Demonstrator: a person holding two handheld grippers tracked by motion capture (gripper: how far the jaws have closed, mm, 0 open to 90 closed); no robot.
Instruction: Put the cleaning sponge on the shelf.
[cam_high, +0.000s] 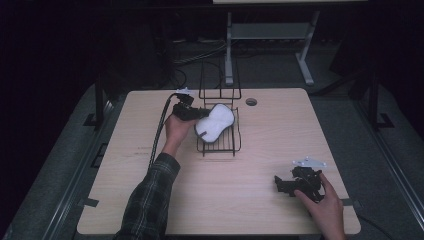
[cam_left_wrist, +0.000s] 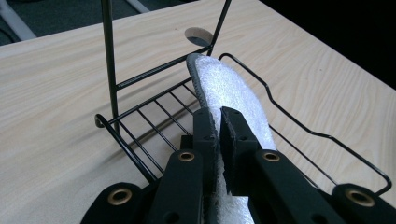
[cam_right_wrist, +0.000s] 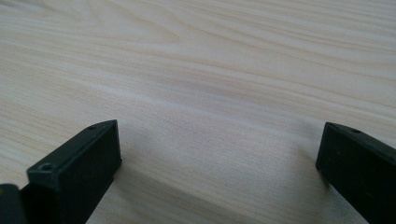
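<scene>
A white peanut-shaped sponge (cam_high: 215, 122) with a grey edge lies tilted in a black wire rack (cam_high: 220, 145) at the table's middle back. My left gripper (cam_high: 192, 116) comes at it from the left and is shut on its near end. In the left gripper view the two black jaws pinch the sponge (cam_left_wrist: 233, 88), which stands on edge above the rack's wire floor (cam_left_wrist: 154, 112). My right gripper (cam_high: 285, 185) rests low on the table near the front right corner, its jaws (cam_right_wrist: 219, 154) open wide over bare wood with nothing between them.
The rack's tall wire back (cam_high: 220, 82) rises at the table's far edge. A round cable hole (cam_high: 251, 102) sits just right of it. A white table frame (cam_high: 270, 35) stands on the dark floor beyond. The wooden tabletop (cam_high: 150, 200) stretches to the front.
</scene>
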